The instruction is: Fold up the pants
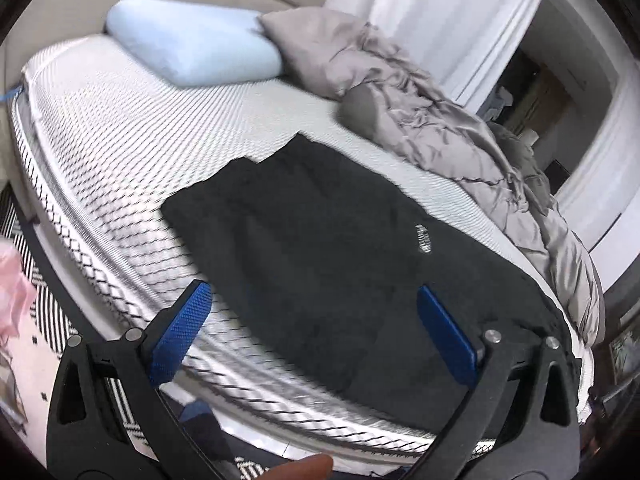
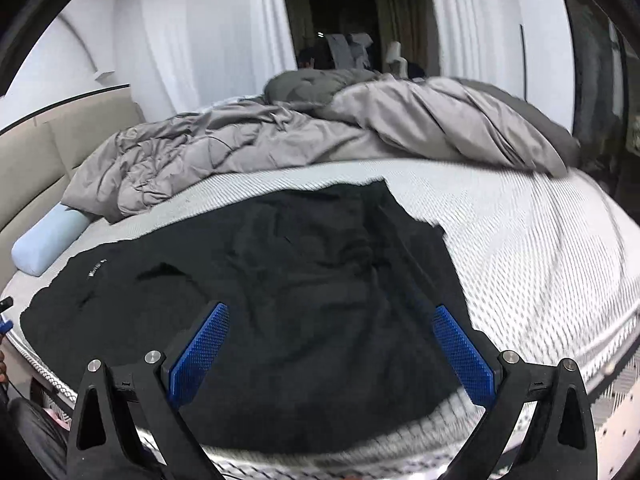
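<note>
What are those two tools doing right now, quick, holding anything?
Left tool: open, holding nothing, above the near edge of the black pants on the bed.
Right tool: open, holding nothing, above the same pants.

The bed (image 2: pixel 540 240) has a white bumpy cover. Black pants (image 2: pixel 280 280) lie spread flat on it, near the front edge. A grey blanket (image 2: pixel 240 140) is bunched up behind them. A light blue pillow (image 1: pixel 192 44) rests by the headboard.
</note>
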The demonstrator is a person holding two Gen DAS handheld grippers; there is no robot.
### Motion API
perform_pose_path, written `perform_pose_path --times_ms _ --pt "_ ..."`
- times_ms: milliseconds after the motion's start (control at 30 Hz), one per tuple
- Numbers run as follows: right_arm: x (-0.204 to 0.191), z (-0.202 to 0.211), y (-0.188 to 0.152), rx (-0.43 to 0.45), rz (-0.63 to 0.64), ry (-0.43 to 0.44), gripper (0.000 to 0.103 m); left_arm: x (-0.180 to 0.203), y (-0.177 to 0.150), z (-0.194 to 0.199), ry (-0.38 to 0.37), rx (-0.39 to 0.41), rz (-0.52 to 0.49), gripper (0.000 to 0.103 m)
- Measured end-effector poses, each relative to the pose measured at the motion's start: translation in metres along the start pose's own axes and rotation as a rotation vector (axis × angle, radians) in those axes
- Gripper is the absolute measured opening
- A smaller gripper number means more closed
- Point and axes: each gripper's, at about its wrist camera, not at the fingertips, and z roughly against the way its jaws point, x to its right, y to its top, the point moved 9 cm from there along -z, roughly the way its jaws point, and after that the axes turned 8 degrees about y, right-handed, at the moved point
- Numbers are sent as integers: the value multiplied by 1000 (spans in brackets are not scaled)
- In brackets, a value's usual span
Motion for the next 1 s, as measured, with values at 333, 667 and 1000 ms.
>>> perform_pose_path --times_ms 333,667,1000 --pt "26 -6 -50 -41 -220 109 103 -50 7 -67 -5 -176 84 53" --pt "34 -6 -54 -33 -272 63 103 -70 62 -82 23 -13 101 0" --pt "57 -16 -57 -33 -438 80 87 -109 41 -78 -17 -49 124 0"
